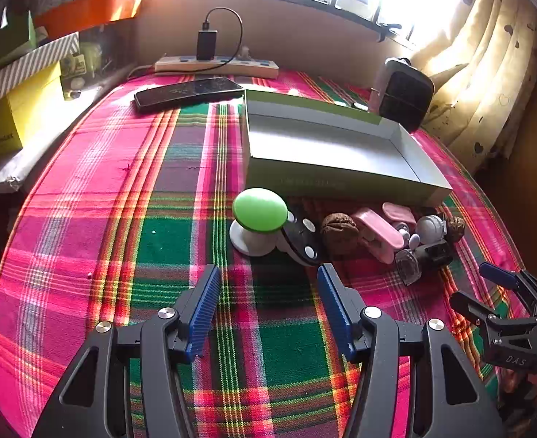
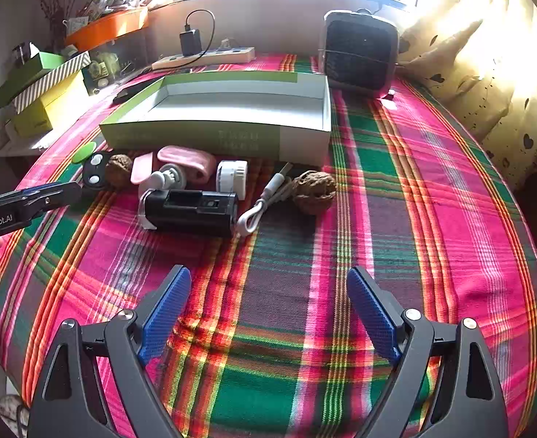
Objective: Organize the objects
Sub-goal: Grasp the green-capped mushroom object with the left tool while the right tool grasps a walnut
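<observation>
Nearest in the left wrist view, the left tool (image 1: 268,273) hangs over the plaid tabletop (image 1: 85,219) with its blue pads spread wide and nothing between them; the right tool (image 2: 268,277) is likewise wide open and empty, a little farther back from the clutter. Just beyond the left tool, slightly to its right, stands the green-capped knob (image 1: 259,210) on its white base, tilted, cap leaning toward the far left; it is the closest item and the left side is clearly the nearer one to take it. From there the row of small things runs to the right: a black spotted piece (image 1: 303,237), a walnut (image 1: 337,231), a pink clip (image 1: 378,233). In the right wrist view the black torch (image 2: 191,211) lies with its long axis left to right, across that tool's line of approach, with a second walnut (image 2: 314,191) to its right. Beyond the row sits the open box (image 1: 326,146), empty, its long side parallel to the row, likely the destination
</observation>
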The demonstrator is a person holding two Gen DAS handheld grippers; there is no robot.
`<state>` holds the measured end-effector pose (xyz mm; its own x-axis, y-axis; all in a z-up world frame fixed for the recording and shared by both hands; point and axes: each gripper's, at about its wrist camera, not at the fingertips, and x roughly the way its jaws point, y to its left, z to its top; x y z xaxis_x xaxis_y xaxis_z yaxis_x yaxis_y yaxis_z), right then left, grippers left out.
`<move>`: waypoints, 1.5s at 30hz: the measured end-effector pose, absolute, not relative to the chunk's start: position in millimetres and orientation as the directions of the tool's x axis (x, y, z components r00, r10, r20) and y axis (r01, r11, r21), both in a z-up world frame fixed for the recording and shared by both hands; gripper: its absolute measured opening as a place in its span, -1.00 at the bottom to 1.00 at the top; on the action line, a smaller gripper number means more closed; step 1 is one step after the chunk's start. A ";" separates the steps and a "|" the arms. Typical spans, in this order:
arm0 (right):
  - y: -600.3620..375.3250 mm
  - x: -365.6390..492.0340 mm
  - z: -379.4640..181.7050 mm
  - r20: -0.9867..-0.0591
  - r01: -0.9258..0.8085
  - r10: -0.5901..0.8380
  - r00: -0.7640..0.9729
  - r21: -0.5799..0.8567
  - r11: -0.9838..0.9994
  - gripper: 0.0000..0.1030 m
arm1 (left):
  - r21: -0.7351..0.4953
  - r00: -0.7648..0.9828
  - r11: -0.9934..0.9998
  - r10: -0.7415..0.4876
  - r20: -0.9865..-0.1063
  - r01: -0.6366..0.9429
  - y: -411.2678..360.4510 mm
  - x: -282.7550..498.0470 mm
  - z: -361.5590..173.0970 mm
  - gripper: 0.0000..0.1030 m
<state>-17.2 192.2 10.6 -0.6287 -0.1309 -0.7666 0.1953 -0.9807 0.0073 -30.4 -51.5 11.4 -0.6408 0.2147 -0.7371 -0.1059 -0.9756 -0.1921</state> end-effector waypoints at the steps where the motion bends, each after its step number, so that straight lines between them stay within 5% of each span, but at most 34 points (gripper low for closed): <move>1: 195.1 -18.3 12.4 -0.762 0.186 -0.127 -0.635 0.008 -0.982 0.70 | -0.189 -0.645 -0.976 0.212 -0.734 -0.106 -52.0 -31.9 13.0 0.06; 18: 218.7 -55.7 23.8 -0.743 0.104 -0.053 -0.667 -0.022 -0.994 0.50 | -0.178 -0.655 -0.979 0.198 -0.729 -0.099 -52.0 -63.8 19.2 0.06; 30: 213.9 -68.8 17.9 -0.762 0.141 -0.077 -0.643 -0.020 -0.990 0.13 | -0.164 -0.659 -0.984 0.173 -0.732 -0.076 -54.0 -72.2 20.9 0.05; 37: 211.5 -73.8 14.0 -0.780 0.160 -0.093 -0.619 -0.009 -0.987 -0.26 | -0.196 -0.649 -0.979 0.184 -0.739 -0.054 -63.2 -75.7 17.0 0.05; 45: 209.7 -73.8 14.1 -0.782 0.166 -0.092 -0.617 -0.015 -0.986 -0.35 | -0.191 -0.649 -0.980 0.179 -0.739 -0.053 -63.0 -76.8 16.8 -0.09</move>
<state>-73.8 209.7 14.1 -0.6167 -0.0920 -0.7818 0.1665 -0.9859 -0.0152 -76.8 -63.0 16.8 -0.6492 0.1790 -0.7392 -0.0530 -0.9802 -0.1908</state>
